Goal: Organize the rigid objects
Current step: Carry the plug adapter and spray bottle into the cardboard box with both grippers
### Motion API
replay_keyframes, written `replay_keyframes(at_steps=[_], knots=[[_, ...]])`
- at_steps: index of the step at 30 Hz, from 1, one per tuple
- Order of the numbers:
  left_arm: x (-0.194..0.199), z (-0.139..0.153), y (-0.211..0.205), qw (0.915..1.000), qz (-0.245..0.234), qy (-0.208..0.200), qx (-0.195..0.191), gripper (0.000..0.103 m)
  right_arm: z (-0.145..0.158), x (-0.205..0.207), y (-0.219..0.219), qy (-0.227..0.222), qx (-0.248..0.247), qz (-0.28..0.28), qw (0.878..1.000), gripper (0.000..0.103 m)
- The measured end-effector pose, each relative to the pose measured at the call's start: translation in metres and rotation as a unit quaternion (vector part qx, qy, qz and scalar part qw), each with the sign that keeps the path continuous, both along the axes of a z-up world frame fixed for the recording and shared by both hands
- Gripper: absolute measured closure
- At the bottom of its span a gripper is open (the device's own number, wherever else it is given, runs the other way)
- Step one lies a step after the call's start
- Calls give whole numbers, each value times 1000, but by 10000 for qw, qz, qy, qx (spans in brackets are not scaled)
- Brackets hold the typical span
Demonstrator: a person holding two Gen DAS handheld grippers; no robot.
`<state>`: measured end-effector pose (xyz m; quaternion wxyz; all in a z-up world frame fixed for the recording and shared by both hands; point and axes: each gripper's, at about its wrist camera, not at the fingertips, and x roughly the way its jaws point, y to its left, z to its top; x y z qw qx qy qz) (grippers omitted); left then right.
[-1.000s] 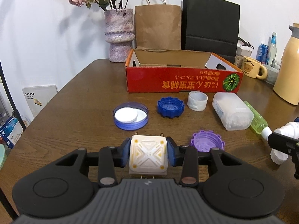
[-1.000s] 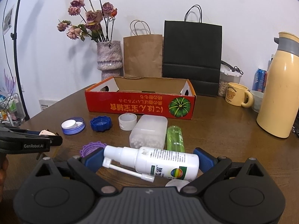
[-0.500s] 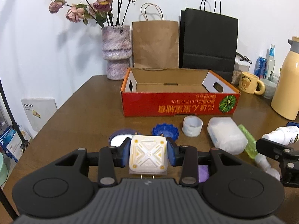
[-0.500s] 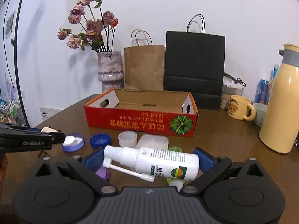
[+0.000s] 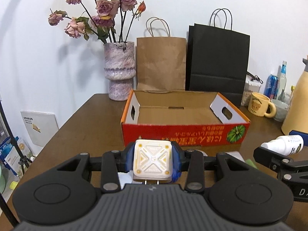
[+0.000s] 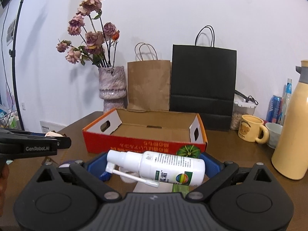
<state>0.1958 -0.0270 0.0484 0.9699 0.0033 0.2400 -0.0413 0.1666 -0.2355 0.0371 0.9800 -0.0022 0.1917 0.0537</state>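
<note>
Above the table [image 5: 92, 115], both held items now sit higher, nearer the box [image 5: 184, 134].

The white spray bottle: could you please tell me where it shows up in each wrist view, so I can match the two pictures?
Left wrist view: the white spray bottle sits at the far right edge, held by the right gripper, nozzle pointing left.
Right wrist view: it lies crosswise at centre bottom, clamped between the blue pads, nozzle to the left.
Shared landmark: the red cardboard box, just beyond the bottle in both.
</note>
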Motion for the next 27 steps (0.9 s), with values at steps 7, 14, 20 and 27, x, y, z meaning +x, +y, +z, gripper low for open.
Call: replay_keyframes(at_steps=[7,14,20,27], knots=[[23,8,-7,9999,52,-106,-40,63,8,27,-1,-102,49,-10,9999,3],[47,14,-15,9997,93,-194,-87,63,17,55,-3,-210,81,-3,9997,3],[67,18,-20,9995,129,-254,-132,63,21,79,-4,-205,110,21,9997,3],[93,19,-25,9994,156,-246,-201,63,19,106,-5,-165,138,41,9998,3]])
